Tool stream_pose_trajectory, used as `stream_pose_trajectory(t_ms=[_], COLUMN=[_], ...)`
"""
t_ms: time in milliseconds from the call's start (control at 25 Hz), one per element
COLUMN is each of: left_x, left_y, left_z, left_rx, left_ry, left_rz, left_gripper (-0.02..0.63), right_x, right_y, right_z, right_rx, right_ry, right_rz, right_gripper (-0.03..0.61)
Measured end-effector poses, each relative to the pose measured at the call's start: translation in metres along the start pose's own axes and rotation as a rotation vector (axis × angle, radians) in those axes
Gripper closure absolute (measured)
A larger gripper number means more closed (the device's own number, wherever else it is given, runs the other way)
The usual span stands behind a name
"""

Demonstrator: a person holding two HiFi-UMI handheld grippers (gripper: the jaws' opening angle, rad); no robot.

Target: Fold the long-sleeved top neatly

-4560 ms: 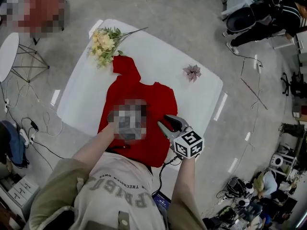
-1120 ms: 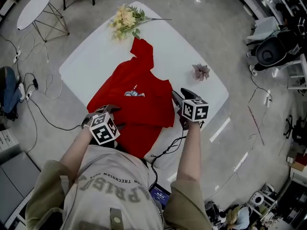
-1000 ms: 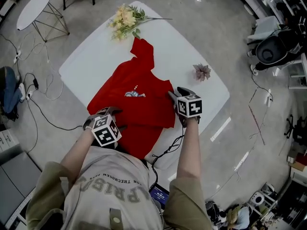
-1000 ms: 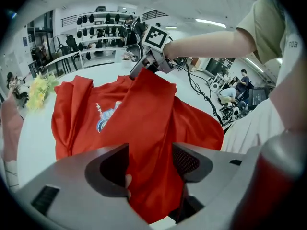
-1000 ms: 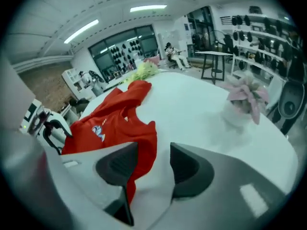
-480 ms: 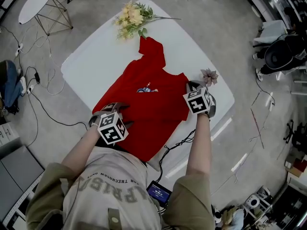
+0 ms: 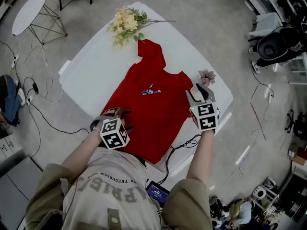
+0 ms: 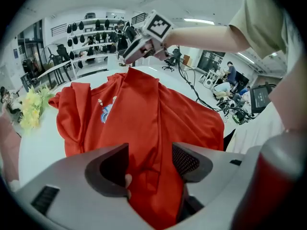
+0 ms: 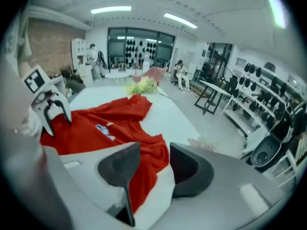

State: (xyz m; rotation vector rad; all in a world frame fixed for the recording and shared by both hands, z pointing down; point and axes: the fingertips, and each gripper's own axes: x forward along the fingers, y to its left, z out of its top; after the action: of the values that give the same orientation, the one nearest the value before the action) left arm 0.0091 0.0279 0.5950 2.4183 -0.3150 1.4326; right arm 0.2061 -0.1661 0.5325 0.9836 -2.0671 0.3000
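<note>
We see the white table [image 7: 96, 66] with the red top [image 7: 153, 109] spread across its middle. Our left tongs [image 7: 116, 113] pinch a bunch of its near hem. Our right tongs [image 7: 197, 92] hover by its right edge, jaws just opened partway, nothing between them. Yellow flowers [image 7: 125, 22] lie beyond.

Support surface: white table [image 7: 91, 71], square top with rounded corners, standing on a grey floor [image 7: 57, 143]

Items lying directly on it:
- red long-sleeved top [image 7: 148, 114], spread across the middle, one sleeve reaching toward the far corner
- yellow flower bouquet [image 7: 125, 23], at the far corner, just beside that sleeve end
- pink artificial flower [image 7: 206, 76], near the right edge, clear of the top
</note>
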Motion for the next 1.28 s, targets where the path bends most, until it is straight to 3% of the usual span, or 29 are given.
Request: stream_pose_trajectory(t_ms=[120,320,360,400,440,640,800,920,1000,1080,1160,1280], left_x=[0.002,0.000,-0.004,-0.007,-0.010,-0.020,-0.025,-0.036,-0.038,-0.030,-0.017,-0.004], left_y=[-0.006,-0.015,-0.018,-0.020,-0.022,-0.028,-0.032,-0.023,-0.010,-0.003,-0.006,-0.013], left_z=[-0.014,-0.034,-0.039,-0.045,-0.049,-0.061,-0.063,-0.054,-0.034,-0.016,-0.020,-0.047], left_rx=[0.029,0.091,0.086,0.077,0.065,0.012,-0.084,-0.039,-0.010,-0.048,-0.070,-0.012], left_ry=[0.039,0.129,0.157,0.180,0.195,0.261,0.280,0.246,0.150,0.068,0.095,0.195], left_rz=[-0.032,-0.098,-0.125,-0.149,-0.168,-0.220,-0.275,-0.239,-0.162,-0.131,-0.149,-0.128], left_gripper=[0.328,0.328,0.328,0.328,0.328,0.328,0.330,0.329,0.329,0.328,0.328,0.324], right_x=[-0.041,-0.030,-0.027,-0.025,-0.024,-0.012,-0.013,-0.018,-0.018,-0.009,0.002,0.008], right_y=[0.045,0.111,0.115,0.118,0.120,0.122,0.128,0.116,0.097,0.089,0.090,0.085], right_z=[-0.021,-0.085,-0.090,-0.093,-0.094,-0.113,-0.127,-0.108,-0.090,-0.088,-0.102,-0.117], right_rx=[0.059,-0.051,-0.040,-0.016,0.008,-0.006,0.016,0.069,0.107,0.097,0.067,0.047], right_ry=[-0.026,0.182,0.201,0.213,0.219,0.286,0.319,0.230,0.148,0.157,0.234,0.284], right_rz=[0.080,0.132,0.143,0.158,0.172,0.201,0.252,0.254,0.227,0.229,0.247,0.248], right_gripper=[0.399,0.399,0.399,0.343,0.213,0.210,0.210,0.210,0.210,0.210,0.210,0.210])
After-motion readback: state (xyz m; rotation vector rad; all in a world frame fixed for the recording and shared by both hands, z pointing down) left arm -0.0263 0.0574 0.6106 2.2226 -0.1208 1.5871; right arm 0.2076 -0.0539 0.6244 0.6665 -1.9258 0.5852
